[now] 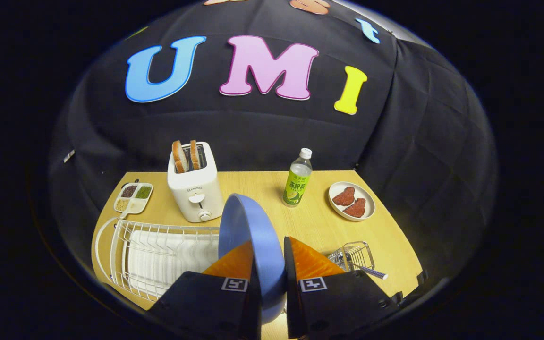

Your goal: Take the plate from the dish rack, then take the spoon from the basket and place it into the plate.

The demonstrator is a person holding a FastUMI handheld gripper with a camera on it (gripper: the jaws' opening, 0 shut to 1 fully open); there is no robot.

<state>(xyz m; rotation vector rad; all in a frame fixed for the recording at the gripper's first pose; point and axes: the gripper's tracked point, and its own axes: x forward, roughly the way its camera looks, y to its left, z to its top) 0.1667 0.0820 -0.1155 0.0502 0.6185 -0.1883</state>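
Gripper [269, 264] has the blue plate [253, 231] clamped on edge, both orange fingers [232, 262] pressed against its two faces, narrowed down to the plate's thickness. That plate stands upright and leans a touch toward ten o'clock, its rim rising above the fingertips, lifted clear of the white dish rack [158, 255].

Dish rack sits at nine o'clock from the fingers, wire slots running across a white tray, right by the plate's left edge. Over at three o'clock, just beyond the right finger, there's the small wire basket [354, 255] with the spoon [371, 272] lying in it, handle poking out toward four o'clock.

Further out on the wooden worktop [310, 222]: a white toaster [194, 189] at eleven o'clock behind the rack, two bread slices [186, 156] standing in its slots. Left of that, a divided snack tray [132, 197]. At one o'clock, a green-labelled bottle [297, 179] upright, and farther toward two o'clock a white dish [351, 200] carrying two reddish pieces, well apart from the basket.
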